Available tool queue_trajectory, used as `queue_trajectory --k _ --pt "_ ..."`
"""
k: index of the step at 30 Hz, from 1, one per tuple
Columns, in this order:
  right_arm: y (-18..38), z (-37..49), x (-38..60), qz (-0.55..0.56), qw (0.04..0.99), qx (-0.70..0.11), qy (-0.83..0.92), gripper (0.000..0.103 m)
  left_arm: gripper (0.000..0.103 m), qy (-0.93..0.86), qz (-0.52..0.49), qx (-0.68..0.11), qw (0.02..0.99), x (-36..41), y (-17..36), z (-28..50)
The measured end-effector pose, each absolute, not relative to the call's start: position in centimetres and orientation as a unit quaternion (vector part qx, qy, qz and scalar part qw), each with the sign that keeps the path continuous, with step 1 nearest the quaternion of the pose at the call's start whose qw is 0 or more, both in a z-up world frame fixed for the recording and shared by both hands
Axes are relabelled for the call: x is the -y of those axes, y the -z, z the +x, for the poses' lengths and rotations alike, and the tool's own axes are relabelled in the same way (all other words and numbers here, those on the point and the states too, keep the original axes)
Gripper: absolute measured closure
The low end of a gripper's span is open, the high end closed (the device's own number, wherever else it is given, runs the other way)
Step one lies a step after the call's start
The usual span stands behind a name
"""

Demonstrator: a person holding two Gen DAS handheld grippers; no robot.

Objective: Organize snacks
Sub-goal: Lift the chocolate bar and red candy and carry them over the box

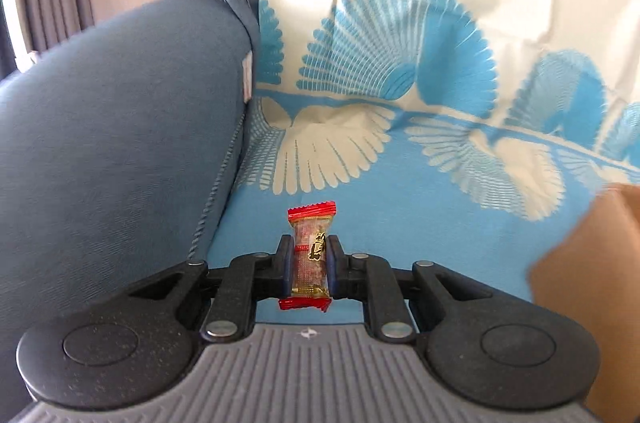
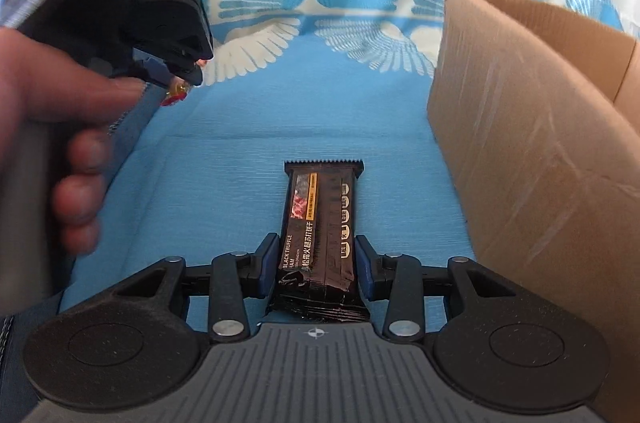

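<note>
Left gripper (image 1: 310,259): clamped tight on a small red-ended candy (image 1: 311,255), pads pressing both long sides, and the candy is up off the cloth.
Candy: stands lengthwise between the jaws, one red crimped end poking out far, the other near the gripper body.
Right gripper (image 2: 316,263): jaws closed against a dark cracker bar (image 2: 320,235), blue pads (image 2: 267,263) on both edges of the near half.
Cracker bar: points away from the camera over the blue patterned cloth (image 2: 224,183), its serrated far end free.
Cardboard box (image 2: 532,159): on the right, just beside the bar, open at the top.
Person's hand (image 2: 52,127): at the left of the right wrist view, wrapped round the other gripper's handle.
Grey-blue cushion (image 1: 120,127): left of the cloth, its seam running along the cloth's edge.
</note>
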State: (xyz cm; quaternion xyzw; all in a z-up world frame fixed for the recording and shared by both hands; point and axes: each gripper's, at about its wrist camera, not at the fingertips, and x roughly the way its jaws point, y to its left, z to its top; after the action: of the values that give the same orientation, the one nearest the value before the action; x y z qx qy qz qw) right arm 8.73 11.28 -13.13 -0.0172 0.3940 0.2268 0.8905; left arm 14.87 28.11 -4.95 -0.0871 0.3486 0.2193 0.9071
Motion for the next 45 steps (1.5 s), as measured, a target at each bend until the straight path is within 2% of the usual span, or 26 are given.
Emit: queue_trajectory --k 4,8,15,21,30,45 --pt "12.0 6.4 -10.1 -0.020 0.877 -0.402 -0.264 0.062 0.086 -0.193 -0.074 -0.346 0.915 -25.8 2.0 10.3" --pt "10.6 3.5 -8.7 -0.032 0.861 -0.410 -0.300 0.062 0.086 -0.162 -0.109 -0.373 0.907 -24.2 1.7 5.7" --pt "10.5 0.5 -5.3 -0.032 0.827 -0.456 -0.327 0.062 0.086 -0.145 -0.224 -0.431 0.862 -23.6 4.6 0.1" --pt "10.9 -0.5 -4.6 -0.049 0.824 -0.456 -0.334 0.062 0.085 -0.140 -0.289 -0.475 0.819 -25.6 7.3 -0.6" --pt "12.2 -0.4 -4.8 -0.049 0.818 -0.469 -0.329 0.059 0.085 -0.153 -0.255 -0.518 0.802 -25.3 8.9 0.1" --pt "12.9 -0.4 -5.6 -0.066 0.827 -0.455 -0.324 0.055 0.081 -0.154 -0.219 -0.536 0.801 -24.2 9.9 0.9"
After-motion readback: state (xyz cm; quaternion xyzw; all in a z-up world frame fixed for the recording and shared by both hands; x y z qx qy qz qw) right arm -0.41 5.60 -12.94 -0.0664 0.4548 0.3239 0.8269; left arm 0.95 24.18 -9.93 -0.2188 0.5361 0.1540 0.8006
